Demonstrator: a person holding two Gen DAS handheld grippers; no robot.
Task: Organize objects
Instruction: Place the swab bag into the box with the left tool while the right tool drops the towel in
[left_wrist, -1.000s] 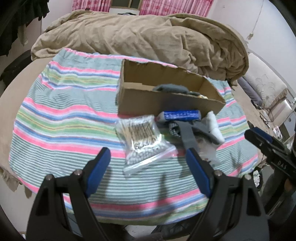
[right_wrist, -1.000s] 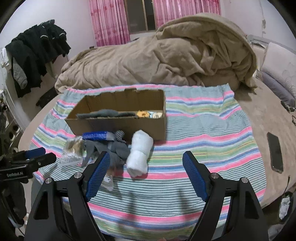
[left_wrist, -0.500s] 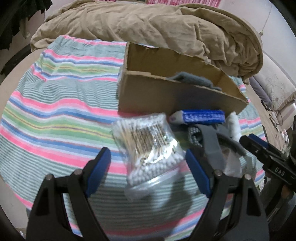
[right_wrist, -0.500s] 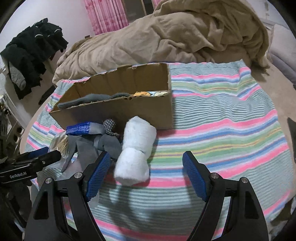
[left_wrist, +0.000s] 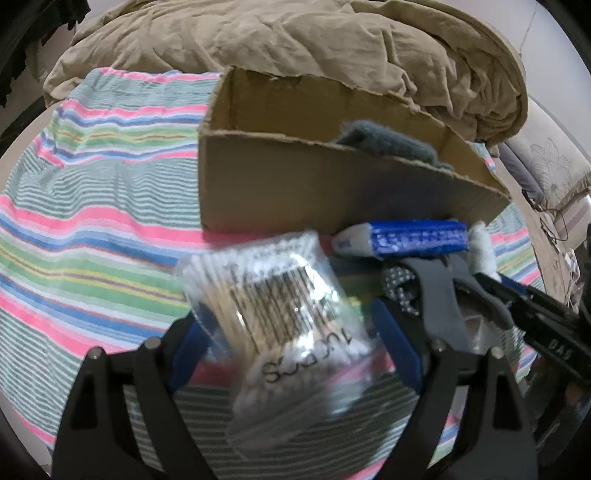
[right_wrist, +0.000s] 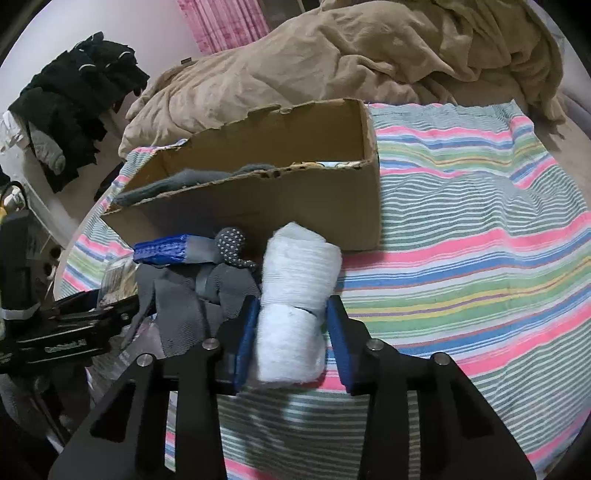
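One grey cloth (left_wrist: 388, 142) lies in the brown cardboard box (left_wrist: 295, 192), mid-frame. Left fingers (left_wrist: 395, 343) straddle the clear swab bag (left_wrist: 280, 314); right fingers (right_wrist: 245, 332) squeeze the white towel roll (right_wrist: 295, 295).

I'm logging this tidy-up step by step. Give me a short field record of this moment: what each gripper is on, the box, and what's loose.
left gripper: fingers either side of swab bag, closing; grip not clear
right gripper: shut on white towel roll
box: cardboard, open top, on striped cloth; grey cloth inside
loose in front of box: blue tube, grey gloves
behind: tan blanket
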